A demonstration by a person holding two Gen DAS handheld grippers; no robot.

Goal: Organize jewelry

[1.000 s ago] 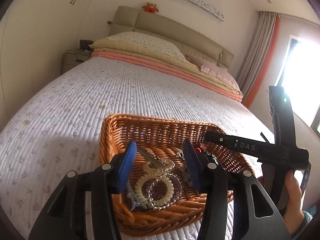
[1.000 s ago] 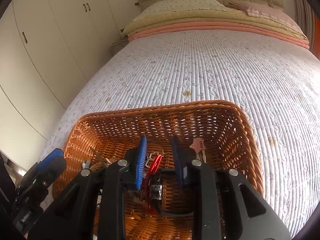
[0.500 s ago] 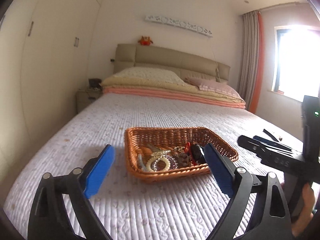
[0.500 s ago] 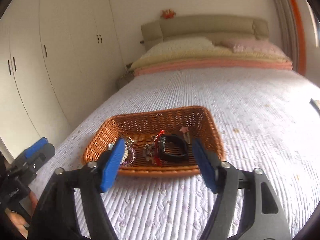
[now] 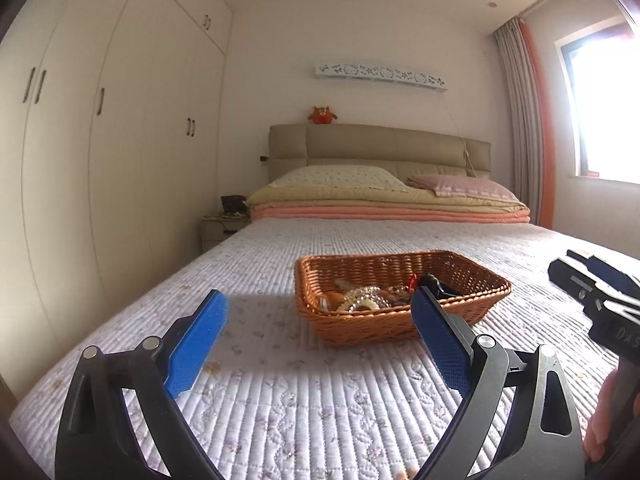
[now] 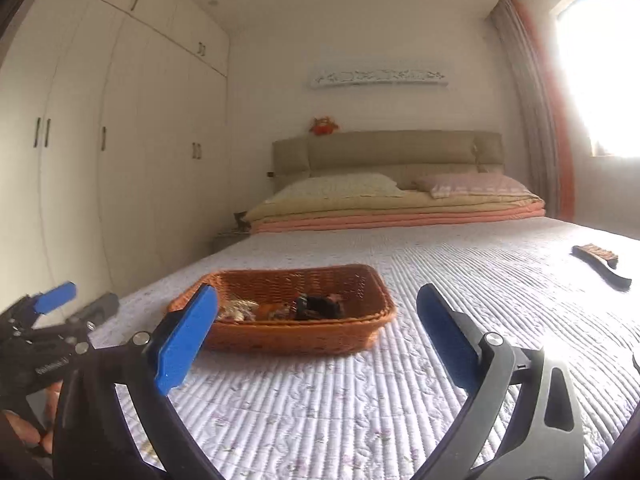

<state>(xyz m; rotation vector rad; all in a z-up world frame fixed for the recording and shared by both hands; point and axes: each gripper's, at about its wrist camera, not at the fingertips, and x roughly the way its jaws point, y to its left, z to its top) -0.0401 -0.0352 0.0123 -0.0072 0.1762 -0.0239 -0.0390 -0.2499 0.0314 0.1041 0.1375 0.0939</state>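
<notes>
A woven brown basket (image 5: 400, 322) (image 6: 288, 338) sits on the quilted bed. Inside it lie a pearl bracelet (image 5: 362, 300), a black band (image 5: 436, 284) (image 6: 320, 306) and other small pieces in a heap. My left gripper (image 5: 319, 299) hovers level over the quilt, short of the basket, open wide with nothing between its blue pads. My right gripper (image 6: 317, 294) also hangs short of the basket; its jaws are opening and hold nothing. Each gripper appears at the edge of the other's view, the right gripper (image 5: 564, 263) and the left gripper (image 6: 80, 304).
A dark brush (image 6: 600, 264) lies on the quilt at the far right. Folded blankets and pillows (image 5: 388, 204) are stacked at the headboard. White wardrobes (image 5: 120, 160) line the left wall, with a nightstand (image 5: 224, 228) beside the bed. A bright window is at the right.
Both grippers have drawn back out of the basket and spread wide. The jewelry they hung over stays in the basket. Both views have tilted up to level.
</notes>
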